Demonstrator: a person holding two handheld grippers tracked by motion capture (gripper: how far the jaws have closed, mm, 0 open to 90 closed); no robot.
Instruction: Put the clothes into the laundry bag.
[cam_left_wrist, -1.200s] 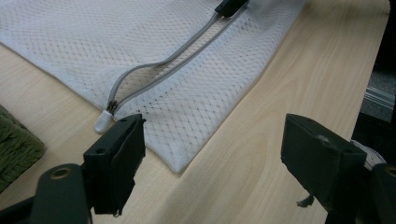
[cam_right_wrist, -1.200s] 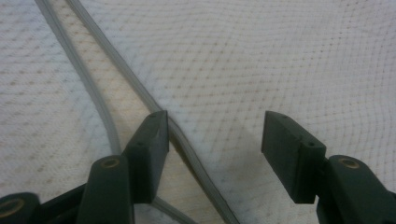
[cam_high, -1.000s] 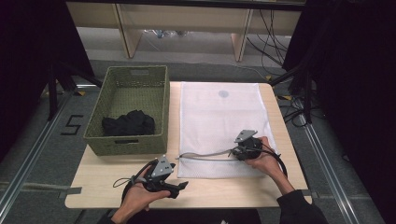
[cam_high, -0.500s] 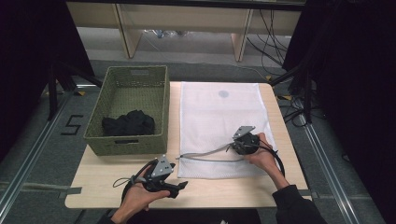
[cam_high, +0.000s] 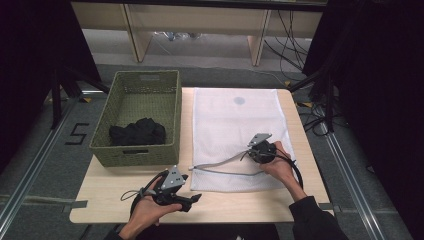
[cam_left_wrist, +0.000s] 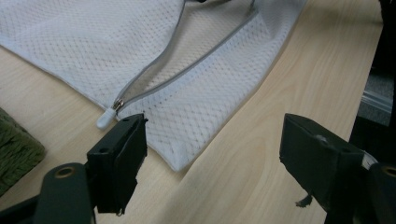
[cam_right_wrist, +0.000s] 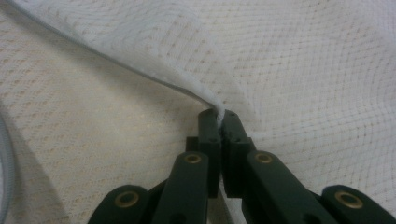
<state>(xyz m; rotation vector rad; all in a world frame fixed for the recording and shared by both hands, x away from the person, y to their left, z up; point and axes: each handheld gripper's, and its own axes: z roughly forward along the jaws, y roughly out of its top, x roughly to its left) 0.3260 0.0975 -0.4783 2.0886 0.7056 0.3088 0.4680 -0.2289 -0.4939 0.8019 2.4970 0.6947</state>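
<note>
A white mesh laundry bag (cam_high: 235, 115) lies flat on the wooden table, its grey zipper (cam_high: 220, 172) undone along the near edge. My right gripper (cam_high: 249, 154) has just been closing and is now shut on the upper lip of the bag's opening (cam_right_wrist: 205, 95), pinching a fold of mesh between its jaws (cam_right_wrist: 218, 116). My left gripper (cam_high: 192, 194) rests near the table's front edge, open and holding nothing. In the left gripper view its jaws (cam_left_wrist: 215, 128) stand wide apart, with the white zipper pull (cam_left_wrist: 105, 119) and the bag's corner (cam_left_wrist: 182, 158) just beyond them.
A green woven basket (cam_high: 135, 152) stands left of the bag with a black garment (cam_high: 137, 132) inside. Bare wood (cam_high: 240, 200) runs along the table's front edge between the two hands. Dark curtains and floor cables surround the table.
The right hand and its gripper have shifted slightly away from the table's front edge at the bag's opening. The left hand has kept still.
</note>
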